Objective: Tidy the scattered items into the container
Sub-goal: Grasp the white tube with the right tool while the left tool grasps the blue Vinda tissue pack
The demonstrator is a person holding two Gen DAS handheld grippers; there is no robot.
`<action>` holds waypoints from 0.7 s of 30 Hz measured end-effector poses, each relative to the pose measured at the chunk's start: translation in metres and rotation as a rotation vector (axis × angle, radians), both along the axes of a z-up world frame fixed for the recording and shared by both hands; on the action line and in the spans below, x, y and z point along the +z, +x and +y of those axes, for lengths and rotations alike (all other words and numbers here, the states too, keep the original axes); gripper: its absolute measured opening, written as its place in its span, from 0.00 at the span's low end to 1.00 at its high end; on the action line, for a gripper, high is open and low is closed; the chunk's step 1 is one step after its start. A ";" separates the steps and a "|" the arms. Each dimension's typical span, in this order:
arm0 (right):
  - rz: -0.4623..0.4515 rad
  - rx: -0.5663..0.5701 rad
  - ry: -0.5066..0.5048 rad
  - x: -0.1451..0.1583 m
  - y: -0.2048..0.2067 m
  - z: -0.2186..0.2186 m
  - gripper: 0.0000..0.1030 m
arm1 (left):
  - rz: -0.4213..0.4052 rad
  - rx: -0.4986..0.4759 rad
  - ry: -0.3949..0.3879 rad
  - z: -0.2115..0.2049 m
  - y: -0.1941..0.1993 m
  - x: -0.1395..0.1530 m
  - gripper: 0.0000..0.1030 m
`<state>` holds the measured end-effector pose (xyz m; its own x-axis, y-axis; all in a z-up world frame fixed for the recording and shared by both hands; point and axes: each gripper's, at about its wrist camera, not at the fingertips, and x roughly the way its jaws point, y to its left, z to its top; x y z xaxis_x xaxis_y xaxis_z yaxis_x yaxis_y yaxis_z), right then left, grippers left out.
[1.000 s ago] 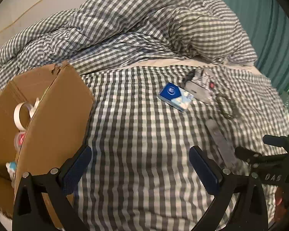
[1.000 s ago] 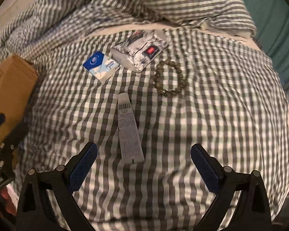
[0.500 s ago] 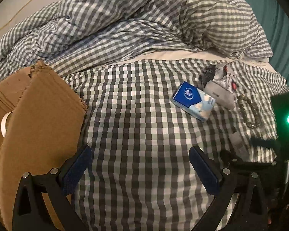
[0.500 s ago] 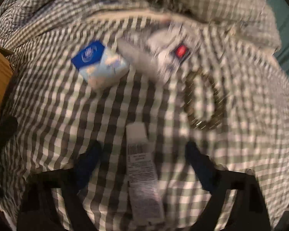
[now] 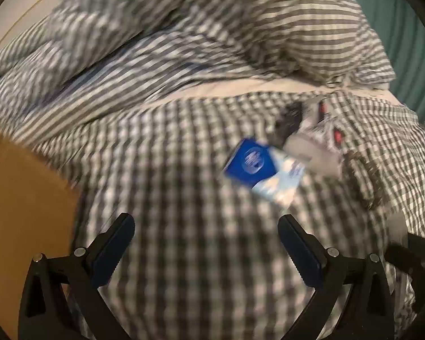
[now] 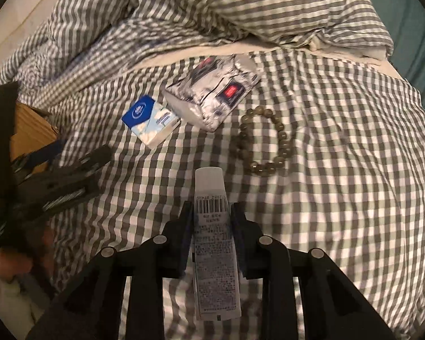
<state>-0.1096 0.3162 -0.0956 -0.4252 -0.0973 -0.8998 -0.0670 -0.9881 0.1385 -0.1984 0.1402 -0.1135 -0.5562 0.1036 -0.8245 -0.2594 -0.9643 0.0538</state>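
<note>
Now closing the right tool [image 6: 211, 212] on a white tube [image 6: 215, 257] lying on the checked bed sheet [image 6: 340, 198] at lower centre of the right wrist view, jaws having just been drawing together and pads pressing the tube's two sides just below its barcode, flat crimped end sticking out past the fingertips toward the frame's middle. Lying above the tube, well apart from it: a blue and white tissue pack [image 6: 151, 121] at centre left, a silvery packet with red marks [image 6: 212, 93] just beside it at upper centre, a bead bracelet [image 6: 265, 141] to the right of both. Showing at the left edge of that view, a brown cardboard box [image 6: 28, 130] partly hidden behind the blurred left tool [image 6: 70, 158]. Hovering over the sheet in the left wrist view, blurred by motion, the left tool [image 5: 205, 243] with jaws wide apart and nothing between them. Sitting above its right finger, the tissue pack [image 5: 265, 175], the silvery packet [image 5: 314, 138] beyond it at upper right, the cardboard box [image 5: 22, 212] filling the left edge. Bunching across the top of both views, a rumpled checked duvet [image 5: 212, 34].
</note>
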 end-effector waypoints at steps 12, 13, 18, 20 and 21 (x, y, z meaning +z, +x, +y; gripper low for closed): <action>0.002 -0.028 -0.076 0.000 0.007 0.029 0.25 | -0.012 -0.207 -0.036 0.050 -0.050 -0.050 1.00; -0.003 -0.030 -0.075 -0.001 0.007 0.031 0.25 | -0.030 -0.202 -0.003 0.047 -0.053 -0.050 1.00; -0.009 -0.030 -0.079 -0.001 0.008 0.031 0.25 | -0.051 -0.193 0.052 0.035 -0.050 -0.040 0.73; 0.000 -0.025 -0.084 0.005 0.010 0.028 0.25 | -0.043 -0.169 0.051 0.030 -0.042 -0.031 0.73; 0.006 -0.017 -0.088 0.009 0.011 0.025 0.25 | -0.029 -0.165 0.047 0.028 -0.034 -0.021 0.73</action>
<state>-0.0982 0.3413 -0.0870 -0.4325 -0.1688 -0.8857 -0.0827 -0.9707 0.2254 -0.2322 0.1680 -0.1346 -0.5048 0.2299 -0.8320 -0.4147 -0.9100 0.0002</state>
